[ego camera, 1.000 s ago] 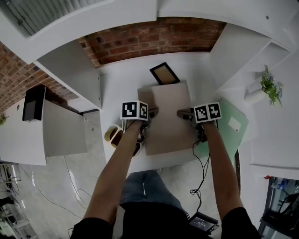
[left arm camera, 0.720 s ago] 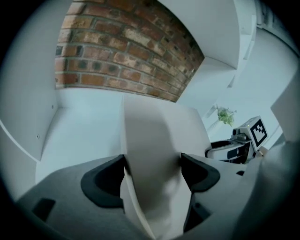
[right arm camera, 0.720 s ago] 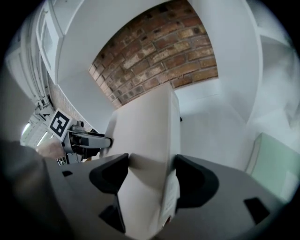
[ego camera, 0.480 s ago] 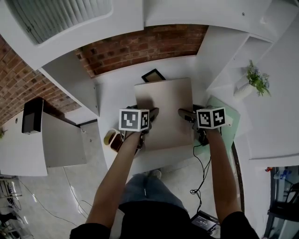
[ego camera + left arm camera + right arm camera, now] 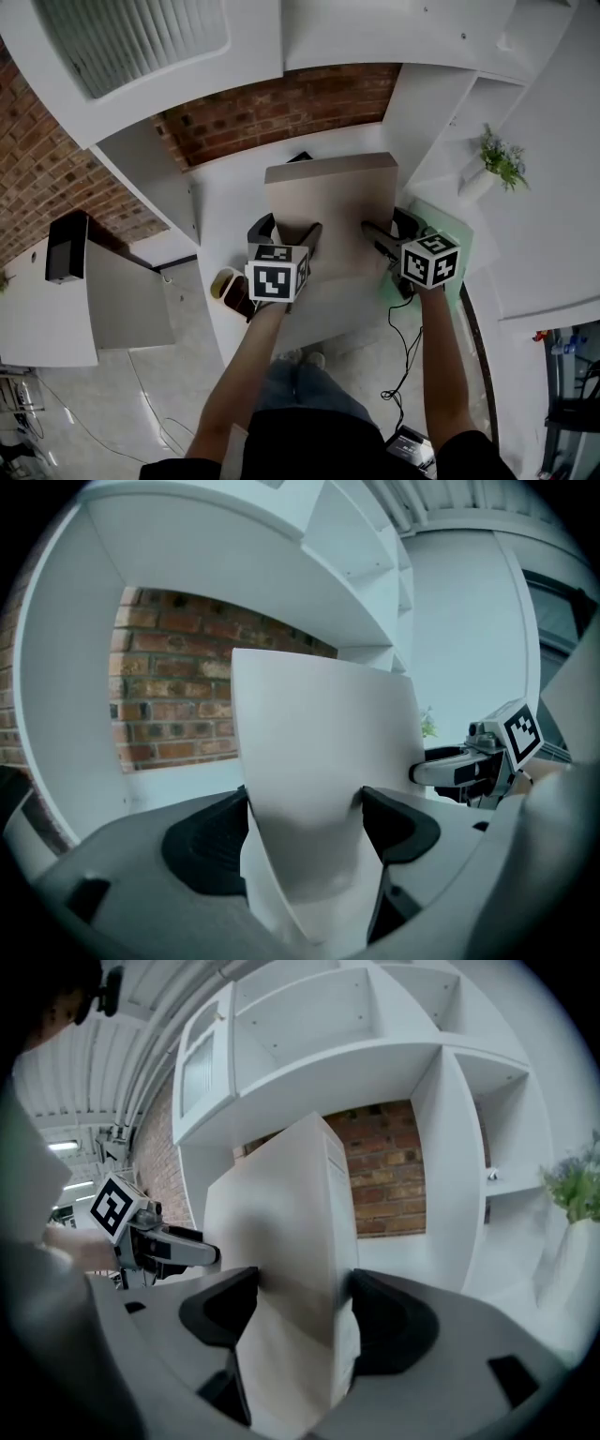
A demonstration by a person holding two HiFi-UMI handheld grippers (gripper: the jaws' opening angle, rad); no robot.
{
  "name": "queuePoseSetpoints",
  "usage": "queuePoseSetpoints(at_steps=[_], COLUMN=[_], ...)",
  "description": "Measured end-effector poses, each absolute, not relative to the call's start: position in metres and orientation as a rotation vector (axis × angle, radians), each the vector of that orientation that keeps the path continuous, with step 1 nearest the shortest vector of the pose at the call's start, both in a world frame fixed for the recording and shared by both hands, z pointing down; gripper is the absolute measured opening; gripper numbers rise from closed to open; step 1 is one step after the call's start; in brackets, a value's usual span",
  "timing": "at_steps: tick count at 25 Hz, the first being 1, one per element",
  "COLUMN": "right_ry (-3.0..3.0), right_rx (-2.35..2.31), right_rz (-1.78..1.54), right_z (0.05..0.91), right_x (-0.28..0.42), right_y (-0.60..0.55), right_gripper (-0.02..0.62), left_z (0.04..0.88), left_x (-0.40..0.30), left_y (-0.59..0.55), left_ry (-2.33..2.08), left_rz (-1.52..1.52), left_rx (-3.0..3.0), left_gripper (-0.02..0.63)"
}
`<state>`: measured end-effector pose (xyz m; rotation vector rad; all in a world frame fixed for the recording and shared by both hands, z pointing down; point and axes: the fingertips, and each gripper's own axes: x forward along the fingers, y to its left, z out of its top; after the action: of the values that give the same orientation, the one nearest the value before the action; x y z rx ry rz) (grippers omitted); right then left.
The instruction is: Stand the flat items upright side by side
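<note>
A large flat beige box (image 5: 330, 208) hangs tilted up above the white desk (image 5: 217, 202), its far edge raised. My left gripper (image 5: 286, 231) is shut on its left edge and my right gripper (image 5: 392, 230) is shut on its right edge. In the left gripper view the box (image 5: 319, 752) fills the gap between both pads, with that gripper (image 5: 305, 817) clamped on it and the right gripper (image 5: 469, 759) beyond. The right gripper view shows the box (image 5: 286, 1232) pinched by that gripper (image 5: 300, 1305). A black-framed flat item (image 5: 300, 157) peeks out behind the box. A pale green flat item (image 5: 457, 236) lies on the right.
Rolls of tape (image 5: 227, 280) sit at the desk's left front edge. White shelf walls (image 5: 150, 173) flank the desk, with a brick wall (image 5: 281, 108) behind. A small plant in a white vase (image 5: 495, 161) stands on the right shelf. A black box (image 5: 64, 246) stands far left.
Both grippers have risen with the beige box, tipping it from flat on the desk toward upright. The black-framed item is now mostly hidden behind it.
</note>
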<state>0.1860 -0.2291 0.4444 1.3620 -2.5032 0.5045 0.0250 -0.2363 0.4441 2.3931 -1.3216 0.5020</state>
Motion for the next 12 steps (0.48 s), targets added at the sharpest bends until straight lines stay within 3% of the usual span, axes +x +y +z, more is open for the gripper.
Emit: queuePoseSetpoints(at_steps=[12], right_ry=[-2.744], right_rx=[1.377], right_rz=[0.294], right_z=[0.467], right_x=[0.198], right_y=[-0.219], right_gripper=[0.313], left_z=[0.442], left_x=[0.040], left_y=[-0.213], left_ry=[-1.565], left_rz=[0.374], left_rx=[2.560], left_gripper=[0.350])
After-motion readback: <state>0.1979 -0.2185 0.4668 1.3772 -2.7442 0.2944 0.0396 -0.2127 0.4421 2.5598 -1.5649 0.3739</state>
